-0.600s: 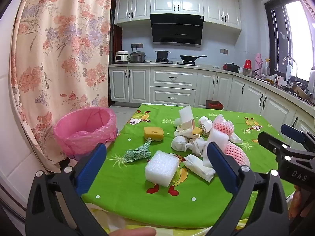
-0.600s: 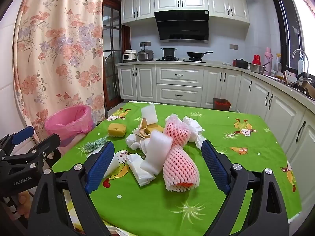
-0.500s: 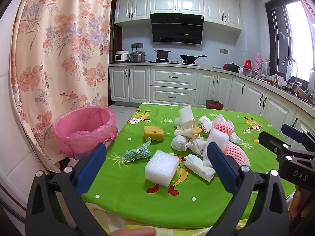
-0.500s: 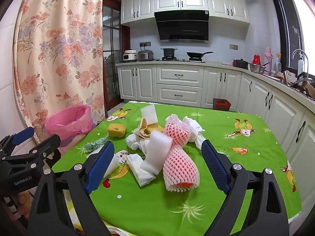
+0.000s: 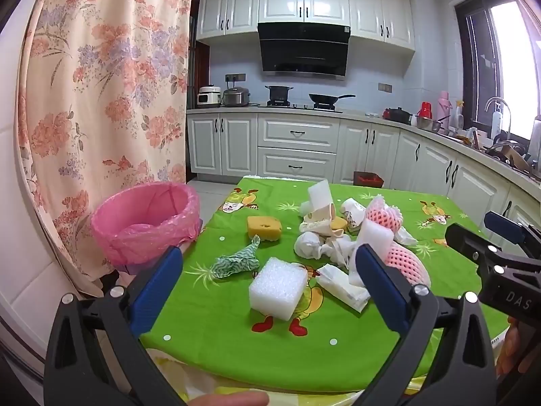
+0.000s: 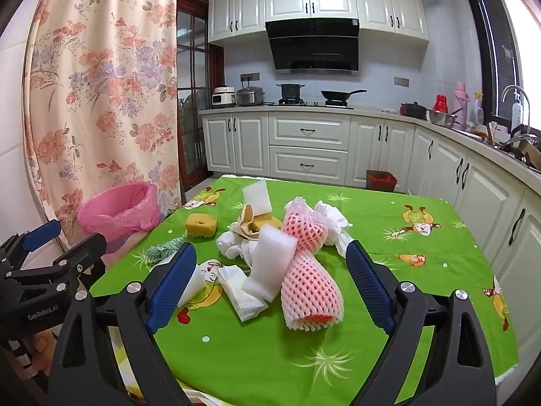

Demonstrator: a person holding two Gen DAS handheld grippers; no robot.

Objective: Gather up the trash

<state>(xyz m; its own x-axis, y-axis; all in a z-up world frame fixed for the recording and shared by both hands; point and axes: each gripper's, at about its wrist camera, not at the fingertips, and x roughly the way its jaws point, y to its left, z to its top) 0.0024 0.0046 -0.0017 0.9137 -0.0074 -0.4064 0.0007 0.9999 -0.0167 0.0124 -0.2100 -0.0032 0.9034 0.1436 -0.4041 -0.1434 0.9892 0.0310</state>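
Observation:
Trash lies piled on the green tablecloth (image 5: pixel 236 348): a white foam block (image 5: pixel 278 287), a green crumpled wrapper (image 5: pixel 236 262), a yellow sponge (image 5: pixel 263 227), crumpled white paper (image 5: pixel 309 245) and pink foam netting (image 6: pixel 311 287). A bin lined with a pink bag (image 5: pixel 145 220) stands at the table's left edge. My left gripper (image 5: pixel 268 291) is open and empty, held before the foam block. My right gripper (image 6: pixel 270 287) is open and empty, in front of the pink netting and a white foam strip (image 6: pixel 270 260).
A floral curtain (image 5: pixel 101 101) hangs left of the bin. White kitchen cabinets (image 5: pixel 297 149) and a counter run along the back and right. A small red bin (image 6: pixel 381 180) stands on the floor behind the table. Each gripper shows at the edge of the other's view.

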